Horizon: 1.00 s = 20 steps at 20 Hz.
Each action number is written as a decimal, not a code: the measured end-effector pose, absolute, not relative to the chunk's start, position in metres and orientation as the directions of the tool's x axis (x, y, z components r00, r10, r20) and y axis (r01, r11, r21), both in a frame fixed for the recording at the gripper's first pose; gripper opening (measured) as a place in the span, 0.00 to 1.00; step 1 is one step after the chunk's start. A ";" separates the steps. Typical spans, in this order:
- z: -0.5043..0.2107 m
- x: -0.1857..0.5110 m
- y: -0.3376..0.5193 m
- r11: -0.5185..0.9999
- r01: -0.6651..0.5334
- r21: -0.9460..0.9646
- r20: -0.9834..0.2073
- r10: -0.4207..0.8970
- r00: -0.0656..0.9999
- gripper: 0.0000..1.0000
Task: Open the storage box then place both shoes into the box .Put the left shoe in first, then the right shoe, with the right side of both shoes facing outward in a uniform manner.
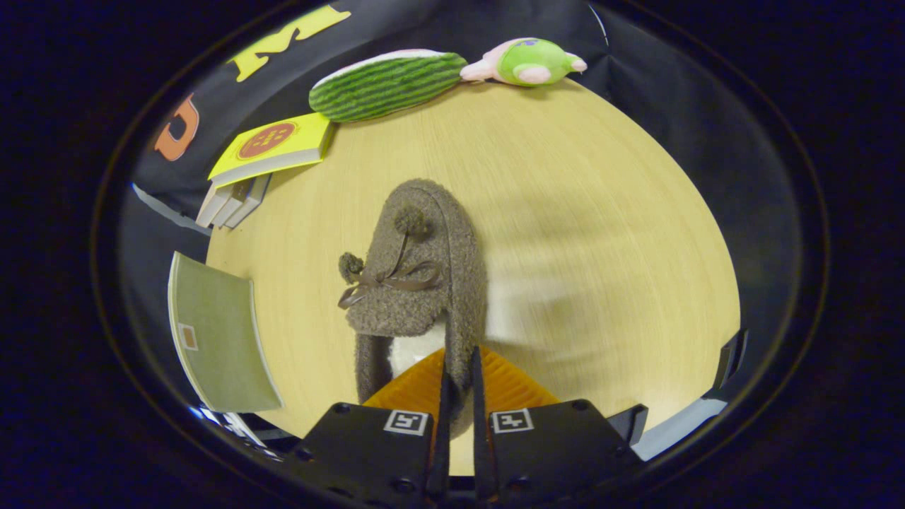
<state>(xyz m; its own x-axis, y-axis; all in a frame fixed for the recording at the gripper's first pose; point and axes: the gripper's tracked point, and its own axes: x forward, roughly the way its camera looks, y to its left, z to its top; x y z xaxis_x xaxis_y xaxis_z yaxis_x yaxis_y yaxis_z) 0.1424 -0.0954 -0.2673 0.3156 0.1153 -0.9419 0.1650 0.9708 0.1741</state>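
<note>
Fuzzy brown shoe (pixel 417 283) is pinched at its heel wall by the narrow fingers (pixel 459 385), toe pointing to the table's far edge. Thin grip (just the collar) could slip or let it swing. Wood table (pixel 601 212); books (pixel 272 145) and plush toys (pixel 385 83) along the far-left edge.

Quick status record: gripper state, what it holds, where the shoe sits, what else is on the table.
gripper: shut on the shoe's side wall near the heel
shoe: brown fuzzy slipper with pom-poms and a bow, toe pointing away from the fingers
table: light wood, beneath the shoe
books: stacked beyond the shoe, yellow one on top
green book: beside the shoe
plush toys: at the table's far edge
</note>
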 end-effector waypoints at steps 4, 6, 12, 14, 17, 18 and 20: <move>-0.266 0.142 -0.090 0.945 0.220 0.242 -0.927 0.158 0.341 0.07; -0.263 0.137 -0.081 0.919 0.253 0.302 -0.915 0.204 0.348 0.06; -0.227 0.124 -0.056 0.890 0.281 0.359 -0.886 0.231 0.401 0.06; -0.205 0.122 -0.039 0.887 0.262 0.380 -0.868 0.244 0.433 0.06; -0.166 0.125 -0.004 0.880 0.219 0.421 -0.830 0.276 0.484 0.06; -0.153 0.125 0.008 0.877 0.206 0.434 -0.817 0.286 0.501 0.06; -0.126 0.120 0.033 0.876 0.165 0.453 -0.791 0.310 0.528 0.06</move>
<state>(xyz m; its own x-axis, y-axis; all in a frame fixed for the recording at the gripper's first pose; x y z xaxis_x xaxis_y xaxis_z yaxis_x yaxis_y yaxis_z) 0.1199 0.0335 -0.1260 0.5277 0.3097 -0.7910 0.1647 0.8762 0.4529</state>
